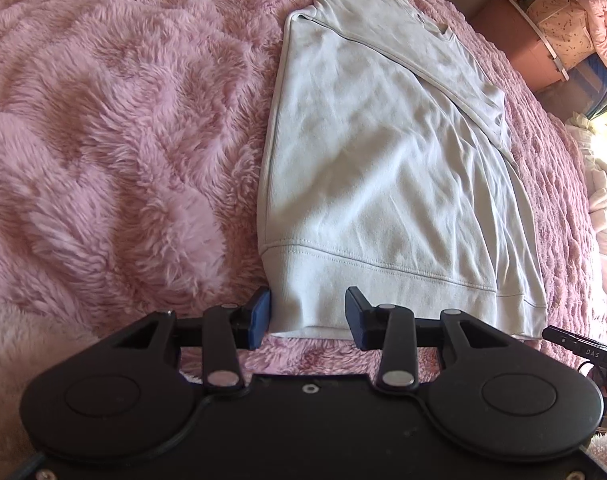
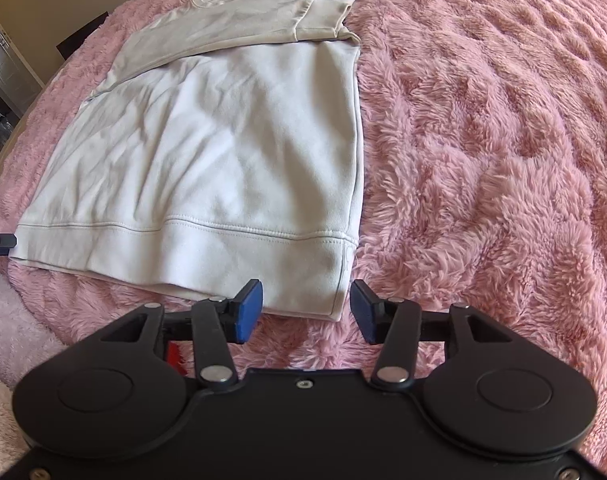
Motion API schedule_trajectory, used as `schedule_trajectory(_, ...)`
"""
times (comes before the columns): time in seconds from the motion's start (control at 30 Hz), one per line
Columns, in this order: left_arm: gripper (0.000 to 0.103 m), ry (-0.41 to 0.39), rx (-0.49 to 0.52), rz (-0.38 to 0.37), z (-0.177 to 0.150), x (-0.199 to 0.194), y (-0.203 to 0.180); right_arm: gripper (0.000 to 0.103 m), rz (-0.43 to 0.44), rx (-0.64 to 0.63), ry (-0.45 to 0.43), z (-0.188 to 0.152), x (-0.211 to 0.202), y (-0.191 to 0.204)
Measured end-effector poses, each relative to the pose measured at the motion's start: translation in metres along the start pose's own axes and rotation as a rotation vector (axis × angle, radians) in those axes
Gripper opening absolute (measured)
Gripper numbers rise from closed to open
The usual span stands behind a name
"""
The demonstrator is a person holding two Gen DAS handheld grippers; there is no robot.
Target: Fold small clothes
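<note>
— Where's the sweatshirt (image 1: 383, 184)?
— Flat on the pink blanket (image 2: 483, 140); my left gripper (image 1: 308, 318) and right gripper (image 2: 306, 307) spread wide at its hem corners.
— Risk?
— Pinching fur too, dragging the fold askew.

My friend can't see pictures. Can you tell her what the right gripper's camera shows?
A pale sweatshirt lies flat on a fluffy pink blanket, its sleeves folded across the chest. The right gripper is open at the hem's near corner, its blue pads on either side of the fabric, not pinching it.
</note>
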State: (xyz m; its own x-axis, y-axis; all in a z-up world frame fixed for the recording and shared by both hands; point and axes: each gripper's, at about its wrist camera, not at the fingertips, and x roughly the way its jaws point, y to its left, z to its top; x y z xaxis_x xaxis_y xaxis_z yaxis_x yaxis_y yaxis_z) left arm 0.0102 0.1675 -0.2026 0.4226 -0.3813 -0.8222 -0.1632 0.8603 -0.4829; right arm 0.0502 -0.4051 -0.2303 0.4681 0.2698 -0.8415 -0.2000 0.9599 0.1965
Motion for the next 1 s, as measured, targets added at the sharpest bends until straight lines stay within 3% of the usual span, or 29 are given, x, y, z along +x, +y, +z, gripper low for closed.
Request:
schedule_trajectory(0.23, 0.040, 0.021, -0.011, -0.006, 0.002, 0.004, 0.002, 0.050, 0.031, 0.075, 0.031, 0.004, 0.012, -0.010)
schedule_trajectory(0.3, 0.039, 0.025, -0.004, -0.012, 0.001, 0.005, 0.001, 0.039, 0.033, 0.088, 0.040, 0.006, 0.014, -0.012)
schedule_trajectory(0.37, 0.037, 0.028, -0.001, -0.018, 0.001, 0.006, 0.000, 0.019, 0.017, 0.073, 0.080, 0.006, 0.018, -0.010)
schedule_trajectory(0.47, 0.036, 0.036, -0.005, -0.036, 0.002, 0.010, -0.002, 0.014, 0.006, 0.056, 0.079, 0.005, 0.018, -0.005)
schedule_trajectory(0.53, 0.031, 0.036, -0.002, -0.044, 0.002, 0.011, -0.002, 0.011, 0.011, 0.074, 0.080, 0.006, 0.018, -0.006)
schedule_trajectory(0.6, 0.003, 0.040, 0.000, -0.065, 0.002, 0.012, -0.002, 0.010, 0.030, 0.096, 0.080, 0.006, 0.017, -0.008)
schedule_trajectory(0.87, 0.001, -0.012, -0.037, -0.184, 0.005, -0.002, -0.001, 0.009, 0.143, 0.206, 0.025, 0.012, 0.000, -0.016)
schedule_trajectory(1.0, 0.001, -0.097, -0.035, -0.276, 0.021, -0.024, -0.008, 0.009, 0.213, 0.262, -0.059, 0.023, -0.015, -0.019)
